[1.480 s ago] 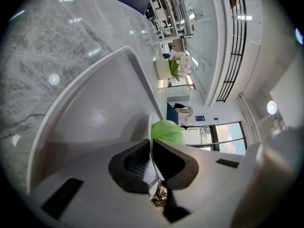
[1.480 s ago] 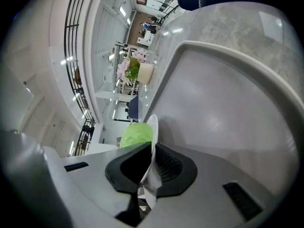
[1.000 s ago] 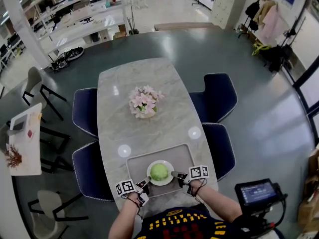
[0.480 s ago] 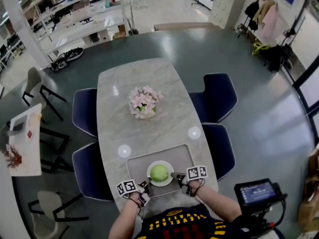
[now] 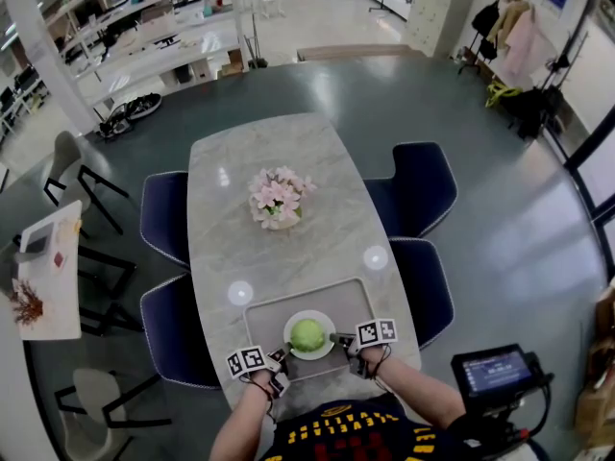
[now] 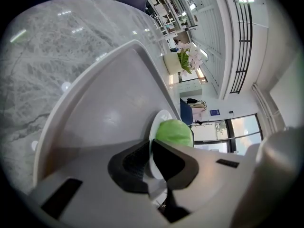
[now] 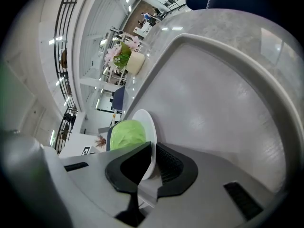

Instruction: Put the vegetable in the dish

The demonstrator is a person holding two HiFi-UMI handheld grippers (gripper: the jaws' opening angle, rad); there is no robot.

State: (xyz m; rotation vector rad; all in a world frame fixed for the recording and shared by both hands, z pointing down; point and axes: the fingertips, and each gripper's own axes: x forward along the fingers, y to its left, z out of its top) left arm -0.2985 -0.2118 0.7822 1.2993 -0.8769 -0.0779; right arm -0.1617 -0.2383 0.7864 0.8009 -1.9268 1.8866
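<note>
A round green vegetable [image 5: 307, 333] sits in a white dish [image 5: 325, 351] on a grey tray [image 5: 259, 320] at the table's near end. My left gripper [image 5: 282, 354] is shut on the dish's left rim, and my right gripper [image 5: 337, 337] is shut on its right rim. In the left gripper view the jaws pinch the dish edge [image 6: 159, 120] at the left gripper [image 6: 150, 151], with the vegetable [image 6: 173, 132] just beyond. In the right gripper view the dish rim [image 7: 145, 122] runs between the jaws of the right gripper [image 7: 153, 156], and the vegetable [image 7: 126, 134] lies beside them.
A vase of pink flowers [image 5: 277, 200] stands mid-table. Two small white discs [image 5: 239, 292] [image 5: 375, 256] lie beyond the tray's far corners. Dark blue chairs [image 5: 423, 185] flank the marble table [image 5: 288, 142]. The tray's raised lip [image 7: 228, 56] surrounds the dish.
Both grippers have edged slightly inward toward the dish. The dish and vegetable stay in the same spot on the tray.
</note>
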